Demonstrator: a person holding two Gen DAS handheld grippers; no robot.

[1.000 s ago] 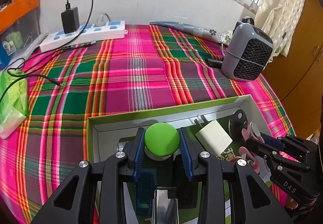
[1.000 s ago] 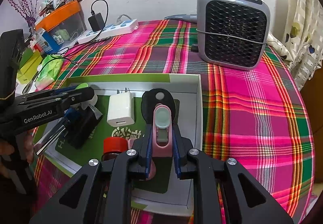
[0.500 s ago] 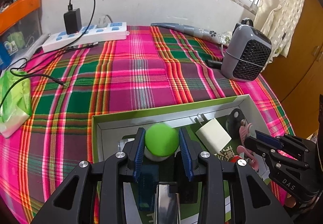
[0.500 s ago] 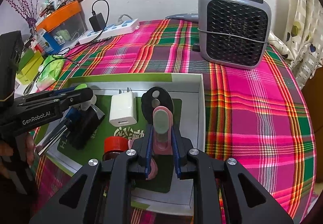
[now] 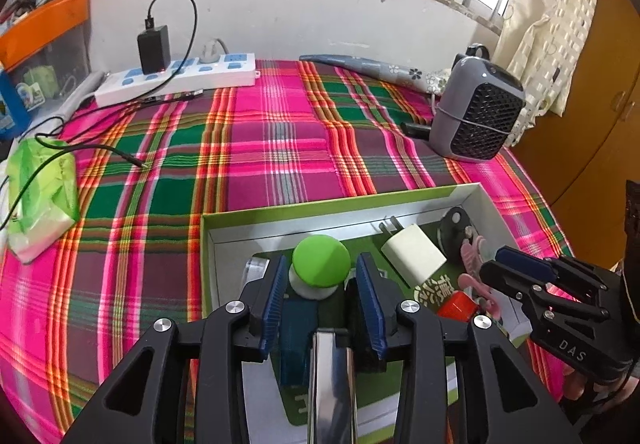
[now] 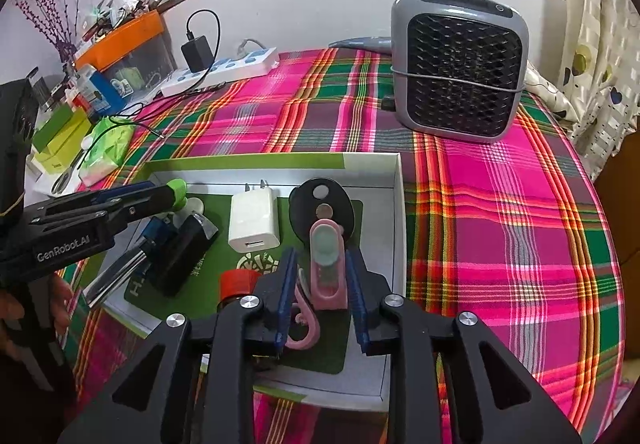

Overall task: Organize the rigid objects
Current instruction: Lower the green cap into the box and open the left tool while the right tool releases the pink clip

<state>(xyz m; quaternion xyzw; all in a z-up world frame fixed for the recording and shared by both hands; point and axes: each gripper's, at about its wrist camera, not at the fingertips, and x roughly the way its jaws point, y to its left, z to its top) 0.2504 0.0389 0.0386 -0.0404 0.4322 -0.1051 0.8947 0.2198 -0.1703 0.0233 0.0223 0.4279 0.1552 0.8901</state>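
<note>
White shallow cardboard box with green rim [image 6: 394, 204] sits on the pink-green plaid worktop [image 6: 480, 224], same spot as before. Right tongs [image 6: 320, 286], clamped shut a second ago, have just opened; pink plastic clip with grey-green pad [image 6: 326, 264] now lies loose between the pads in the box. Left tongs [image 5: 322, 286] widened too; green round-capped white bottle [image 5: 320, 262] stands between, pads clear of it

The right gripper [image 6: 320, 284] has just been opening its jaws; the pink clip [image 6: 326, 268] stands between them, a gap showing on each side. It sits in the shallow box [image 6: 394, 204] beside a white charger [image 6: 254, 222] (prongs pointing away) and a black oval disc [image 6: 340, 212]. The left gripper [image 6: 172, 192] reaches in over the box's far side.
</note>
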